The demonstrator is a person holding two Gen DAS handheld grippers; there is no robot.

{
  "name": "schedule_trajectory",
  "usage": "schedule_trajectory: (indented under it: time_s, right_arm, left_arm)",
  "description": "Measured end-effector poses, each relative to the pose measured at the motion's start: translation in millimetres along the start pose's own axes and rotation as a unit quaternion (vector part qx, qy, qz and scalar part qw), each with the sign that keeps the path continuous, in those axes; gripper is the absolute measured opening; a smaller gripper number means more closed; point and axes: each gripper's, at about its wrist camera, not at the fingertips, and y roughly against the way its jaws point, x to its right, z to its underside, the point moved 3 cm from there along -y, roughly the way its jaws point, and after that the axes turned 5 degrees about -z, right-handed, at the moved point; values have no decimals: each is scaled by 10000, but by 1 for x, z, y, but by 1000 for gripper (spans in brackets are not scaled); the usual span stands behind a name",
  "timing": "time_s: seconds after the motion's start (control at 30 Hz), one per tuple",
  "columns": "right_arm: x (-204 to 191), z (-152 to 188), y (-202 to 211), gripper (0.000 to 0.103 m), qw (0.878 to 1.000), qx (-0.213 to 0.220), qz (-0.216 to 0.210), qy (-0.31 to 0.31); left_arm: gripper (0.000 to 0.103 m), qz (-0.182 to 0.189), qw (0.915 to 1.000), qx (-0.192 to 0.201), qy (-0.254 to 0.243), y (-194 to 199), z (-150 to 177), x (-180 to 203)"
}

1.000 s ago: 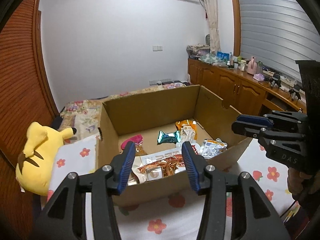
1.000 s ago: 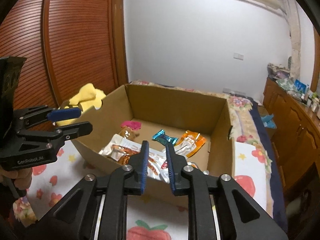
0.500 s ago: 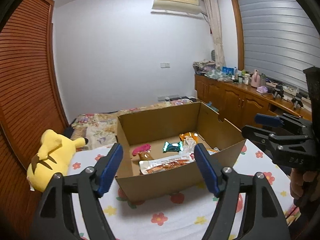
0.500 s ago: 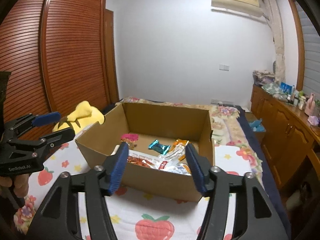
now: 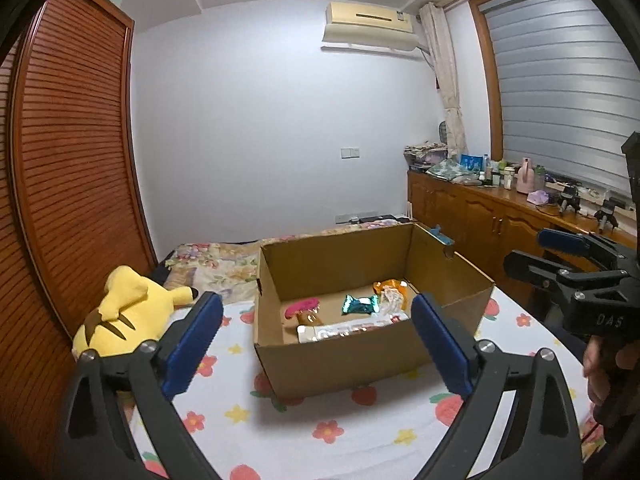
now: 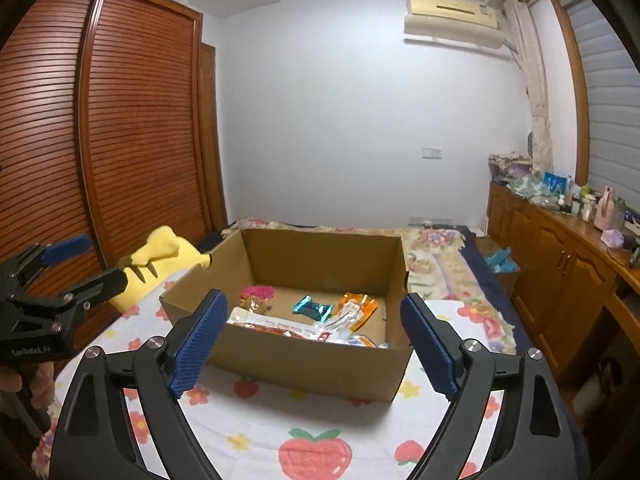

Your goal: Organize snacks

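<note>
On the bed with the fruit-and-flower sheet (image 5: 320, 432), the open cardboard box (image 5: 344, 364) sits farther from both cameras than it did 1 second ago, when the tongs hung right at its near wall; both pairs have pulled back and up, so more of the room shows. The left tongs (image 5: 316, 344) have gone from half-spread to wide apart, pinching nothing, and the right tongs (image 6: 314, 338), nearly pressed together a second ago, are likewise spread wide and empty. The snacks lie inside the box: a pink packet (image 5: 302, 306), a teal wrapper (image 5: 360, 305), an orange pouch (image 5: 390, 288) and a long white pack with reddish print (image 5: 352, 330). From the left wrist view the box's near wall hides the lower part of that long pack and whatever lies against the wall; the right wrist view shows a few more silvery packets (image 6: 356, 340) there, too small to read. A yellow plush toy (image 5: 124, 312) lies on the bed left of the box, near but apart from it. Beyond stand a slatted wooden wardrobe (image 6: 120, 140), a wooden cabinet (image 5: 480, 216) cluttered with bottles under the shuttered window, and an air conditioner (image 5: 372, 26) on the wall. Each view catches the other tongs at its edge, partly cut off.
</note>
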Motion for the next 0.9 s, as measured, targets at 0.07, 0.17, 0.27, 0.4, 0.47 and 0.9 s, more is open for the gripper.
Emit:
schedule_trajectory:
  time_s: [0.07, 0.17, 0.27, 0.4, 0.47, 0.9]
  right_arm:
    - [-2, 3, 4, 95, 10000, 24, 44, -23]
    - [-5, 7, 8, 98, 9999, 44, 112, -52]
    - [-7, 14, 12, 98, 9998, 40, 123, -116]
    - [-9, 23, 19, 98, 9998, 28, 143, -169]
    - [-11, 28, 24, 98, 9997, 30, 189, -174]
    - [-20, 44, 53, 98, 9993, 90, 249, -249]
  left_arm:
    - [97, -12, 10000, -57, 12, 2, 5, 1]
    - [97, -26, 9998, -167, 38, 5, 11, 2]
    - [97, -76, 9997, -208, 99, 10, 17, 2]
    - [97, -50, 9995, -274, 174, 18, 27, 1]
    - [97, -81, 9995, -277, 156, 22, 29, 1]
    - [97, -162, 9992, -271, 243, 47, 41, -9]
